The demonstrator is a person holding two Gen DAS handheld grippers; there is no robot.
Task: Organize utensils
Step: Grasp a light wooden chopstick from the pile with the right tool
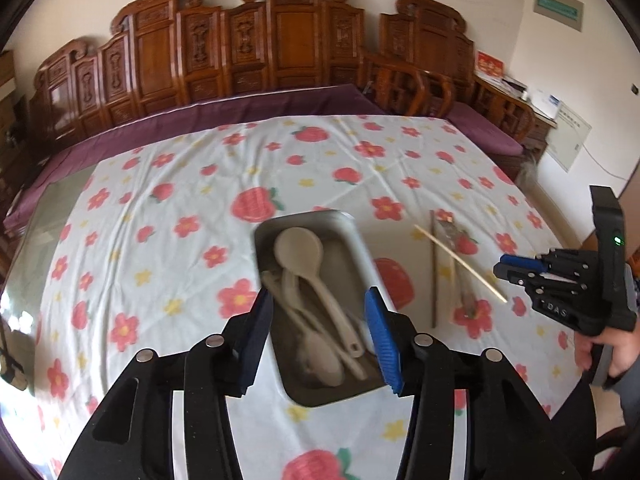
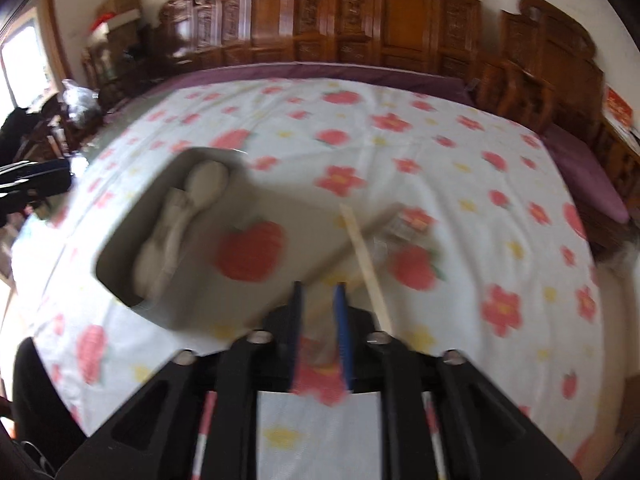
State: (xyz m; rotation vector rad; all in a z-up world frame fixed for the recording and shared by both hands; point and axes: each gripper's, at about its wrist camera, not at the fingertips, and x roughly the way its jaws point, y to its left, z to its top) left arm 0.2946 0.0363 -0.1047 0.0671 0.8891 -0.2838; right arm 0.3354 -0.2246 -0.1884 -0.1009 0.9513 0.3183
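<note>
Your left gripper (image 1: 318, 336) hangs wide and empty over the spoons (image 1: 316, 300) in the tray (image 1: 362, 248). Your right gripper (image 2: 318, 316) stands narrow, holding nothing—the chopsticks (image 2: 366, 264) lie just ahead and right. They cross, so a pinch may roll one away.

The whole right wrist view is smeared by motion blur: the spoons (image 2: 176, 224) in the tray (image 2: 132, 304) merge into one pale shape. In the left wrist view, the spoon handles (image 1: 344, 344) are soft and overlapping, their count unclear. The clear packet (image 1: 460, 264) beside the chopsticks (image 1: 460, 260) cannot be identified.
</note>
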